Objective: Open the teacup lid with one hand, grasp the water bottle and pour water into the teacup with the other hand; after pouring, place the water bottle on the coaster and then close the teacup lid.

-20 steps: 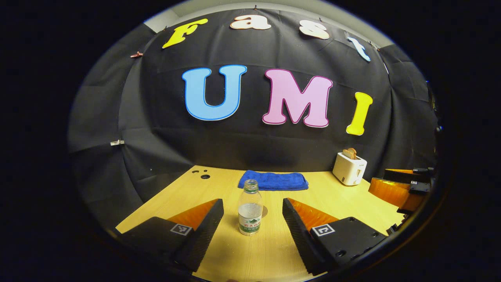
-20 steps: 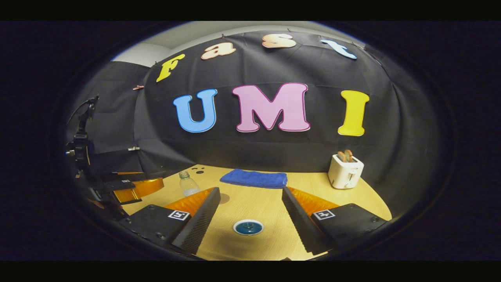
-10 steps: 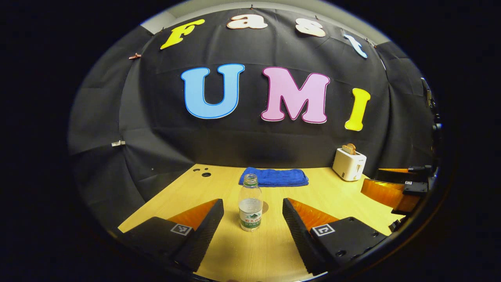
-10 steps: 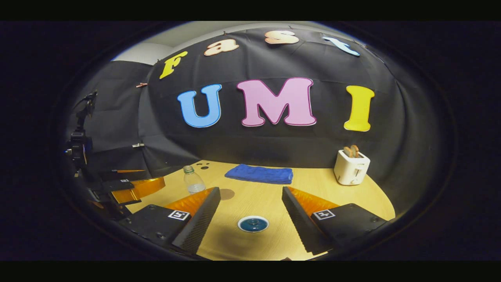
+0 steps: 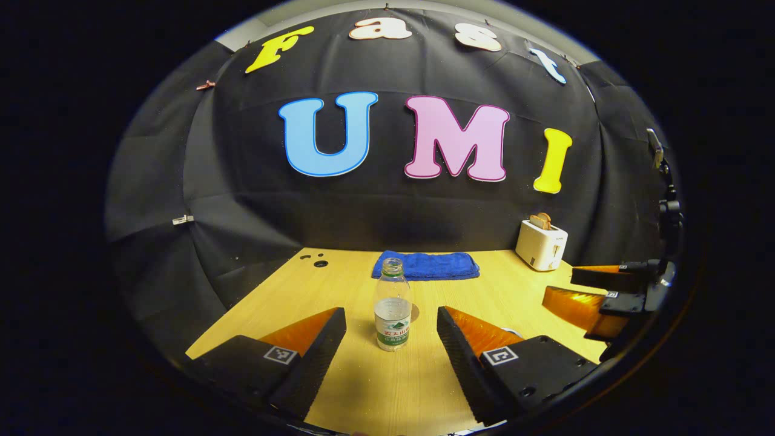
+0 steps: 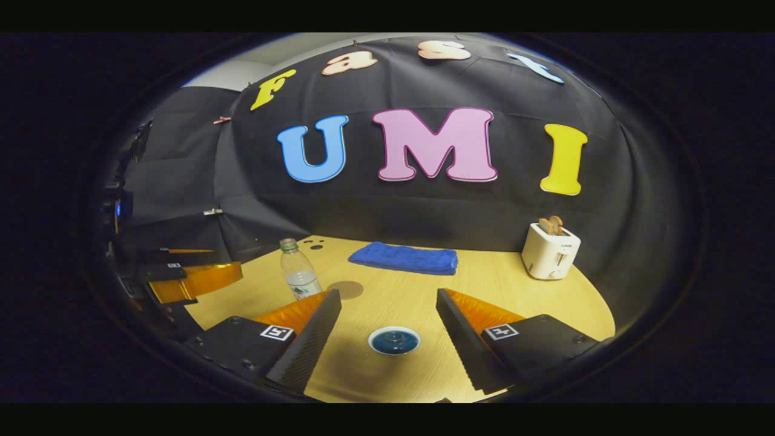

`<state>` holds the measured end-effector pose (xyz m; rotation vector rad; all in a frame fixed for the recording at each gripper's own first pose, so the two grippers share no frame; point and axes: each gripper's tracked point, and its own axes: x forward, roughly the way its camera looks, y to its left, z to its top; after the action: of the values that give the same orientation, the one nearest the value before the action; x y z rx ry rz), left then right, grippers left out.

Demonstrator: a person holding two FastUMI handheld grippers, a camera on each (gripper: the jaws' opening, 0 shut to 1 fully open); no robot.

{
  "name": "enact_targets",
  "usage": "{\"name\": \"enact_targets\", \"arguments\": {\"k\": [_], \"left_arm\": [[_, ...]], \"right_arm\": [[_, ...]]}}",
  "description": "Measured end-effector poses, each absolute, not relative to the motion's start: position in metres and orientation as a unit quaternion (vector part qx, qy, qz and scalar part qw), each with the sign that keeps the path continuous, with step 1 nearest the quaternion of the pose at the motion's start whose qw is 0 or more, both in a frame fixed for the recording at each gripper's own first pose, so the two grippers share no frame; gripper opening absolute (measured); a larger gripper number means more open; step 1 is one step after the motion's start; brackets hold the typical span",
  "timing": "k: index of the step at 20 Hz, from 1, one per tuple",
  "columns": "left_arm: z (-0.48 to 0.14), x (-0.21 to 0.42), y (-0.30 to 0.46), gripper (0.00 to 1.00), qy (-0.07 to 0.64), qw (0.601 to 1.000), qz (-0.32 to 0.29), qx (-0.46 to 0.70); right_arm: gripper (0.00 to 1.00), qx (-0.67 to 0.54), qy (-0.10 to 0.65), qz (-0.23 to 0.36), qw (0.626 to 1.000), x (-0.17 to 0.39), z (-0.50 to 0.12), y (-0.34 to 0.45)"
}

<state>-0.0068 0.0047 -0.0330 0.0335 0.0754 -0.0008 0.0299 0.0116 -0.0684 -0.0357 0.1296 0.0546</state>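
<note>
In the left gripper view a clear water bottle (image 5: 392,303) with a green label stands uncapped on the wooden table, just ahead of my open left gripper (image 5: 391,316). Behind the bottle peeks a brown coaster (image 5: 414,313). In the right gripper view a blue teacup (image 6: 393,340) with a white rim and its knobbed lid on sits between and slightly ahead of my open right gripper (image 6: 388,297). The bottle (image 6: 296,277) and the round coaster (image 6: 345,289) lie to its left. Each view also catches the other gripper, the right gripper (image 5: 572,289) and the left gripper (image 6: 224,261).
A folded blue towel (image 5: 427,266) lies at the back of the table (image 5: 363,387). At the back right stands a white toaster (image 5: 540,244) with bread in it. Small holes (image 5: 318,262) mark the table's back left corner.
Both views have shifted slightly: the bottle and the teacup sit a little higher in them. In the right gripper view the bottle and coaster have come out from behind the finger. Both grippers stay open.
</note>
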Motion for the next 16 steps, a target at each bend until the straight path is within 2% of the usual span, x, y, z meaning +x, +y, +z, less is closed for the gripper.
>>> {"name": "enact_targets", "arguments": {"k": [11, 14, 15, 16], "left_arm": [[-0.103, 0.049, 0.008, 0.95, 0.096, 0.995, -0.021, 0.012], [-0.106, 0.056, 0.014, 0.95, 0.096, 0.995, -0.02, 0.002], [-0.109, 0.054, 0.013, 0.95, 0.097, 0.995, -0.018, 0.0], [-0.11, 0.054, 0.014, 0.95, 0.099, 0.995, -0.016, -0.001]], "right_arm": [[0.98, -0.007, 0.154, -0.01, 0.988, 0.09, -0.179, -0.007], [0.93, -0.023, 0.168, -0.011, 0.985, 0.093, -0.196, -0.005], [0.82, -0.037, 0.17, -0.008, 0.985, 0.094, -0.199, -0.005], [0.85, -0.045, 0.173, -0.005, 0.984, 0.093, -0.201, -0.004]]}}
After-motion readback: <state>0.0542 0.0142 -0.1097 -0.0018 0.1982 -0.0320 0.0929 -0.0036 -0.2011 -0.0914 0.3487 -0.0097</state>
